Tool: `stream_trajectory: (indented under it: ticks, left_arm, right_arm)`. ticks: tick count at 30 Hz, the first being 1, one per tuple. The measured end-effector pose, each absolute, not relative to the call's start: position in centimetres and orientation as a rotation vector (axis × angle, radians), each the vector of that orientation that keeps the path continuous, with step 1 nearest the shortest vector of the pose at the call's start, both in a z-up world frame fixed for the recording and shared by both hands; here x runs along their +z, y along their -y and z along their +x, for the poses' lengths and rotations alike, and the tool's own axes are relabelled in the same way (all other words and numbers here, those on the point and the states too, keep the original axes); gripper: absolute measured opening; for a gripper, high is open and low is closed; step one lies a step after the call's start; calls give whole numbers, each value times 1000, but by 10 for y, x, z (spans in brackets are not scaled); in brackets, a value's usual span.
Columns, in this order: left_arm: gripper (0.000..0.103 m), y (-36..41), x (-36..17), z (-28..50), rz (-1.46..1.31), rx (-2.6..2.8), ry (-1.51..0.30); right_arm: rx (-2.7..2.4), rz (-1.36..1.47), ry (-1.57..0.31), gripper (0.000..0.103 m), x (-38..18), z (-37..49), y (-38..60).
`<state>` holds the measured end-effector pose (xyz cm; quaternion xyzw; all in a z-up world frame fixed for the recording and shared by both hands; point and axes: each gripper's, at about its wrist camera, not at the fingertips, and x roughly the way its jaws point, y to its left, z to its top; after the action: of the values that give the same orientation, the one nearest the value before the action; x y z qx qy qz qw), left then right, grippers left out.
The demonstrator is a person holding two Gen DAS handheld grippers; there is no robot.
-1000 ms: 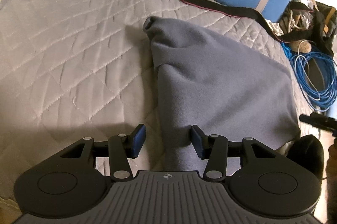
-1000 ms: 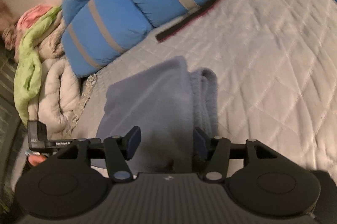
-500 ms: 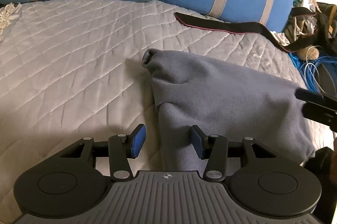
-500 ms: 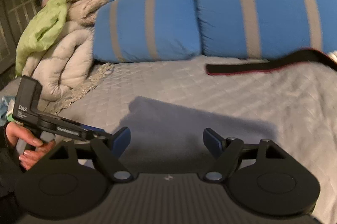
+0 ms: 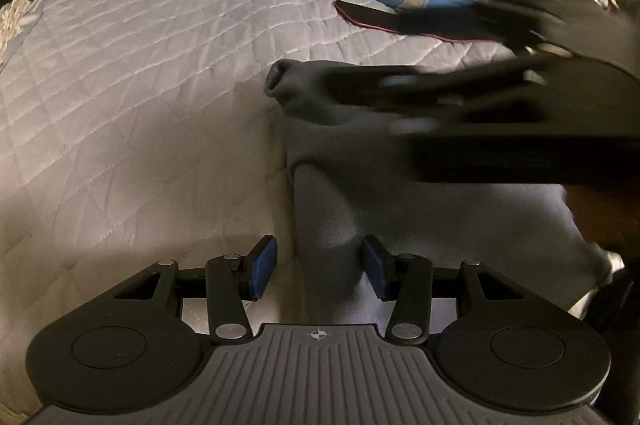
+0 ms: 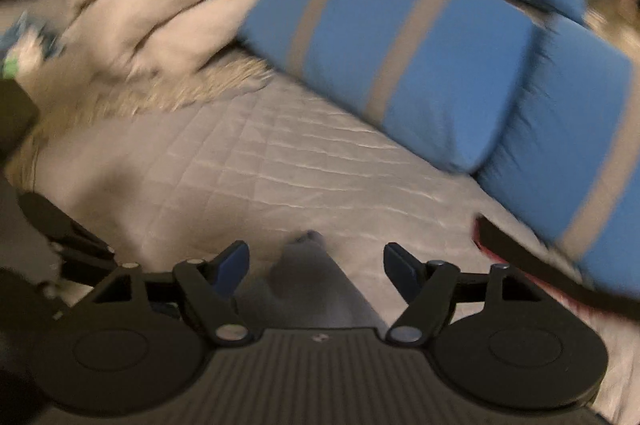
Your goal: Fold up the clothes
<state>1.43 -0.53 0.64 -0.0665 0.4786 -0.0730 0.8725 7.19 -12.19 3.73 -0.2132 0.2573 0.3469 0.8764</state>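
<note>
My left gripper (image 5: 316, 267) spread over edge of grey fleece garment (image 5: 400, 185), pads not pressing it. Garment lies on quilted pale bed cover (image 5: 140, 85). My right gripper (image 6: 316, 263) blurred, jaws closing, garment tip between, probably untouched.

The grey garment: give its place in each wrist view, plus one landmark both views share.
Left wrist view: the grey garment spreads over the centre and right, running down between the left claw's pads, partly behind the blurred right claw.
Right wrist view: only its bunched tip shows, bottom centre, between the pads.
Shared landmark: the black strap below the blue pillows.
</note>
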Motion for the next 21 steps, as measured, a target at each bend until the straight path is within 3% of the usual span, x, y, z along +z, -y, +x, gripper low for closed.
stream_trajectory:
  ticks: [4, 11, 13, 16, 21]
  left_arm:
    - [47, -5, 4, 15, -209, -149, -1033]
    - [47, -7, 4, 15, -212, -152, -1044]
    - [48, -7, 4, 14, -212, -153, -1047]
    - [48, -6, 3, 14, -212, -151, -1051]
    - [48, -4, 3, 13, -196, -147, -1057]
  right_arm:
    - [821, -598, -540, 55, 23, 82, 91]
    - [796, -821, -579, 36, -3, 98, 58]
    - [756, -843, -597, 4, -8, 102, 58]
    - [711, -696, -665, 2, -3, 118, 71]
    - [649, -132, -872, 1, 6, 164, 120]
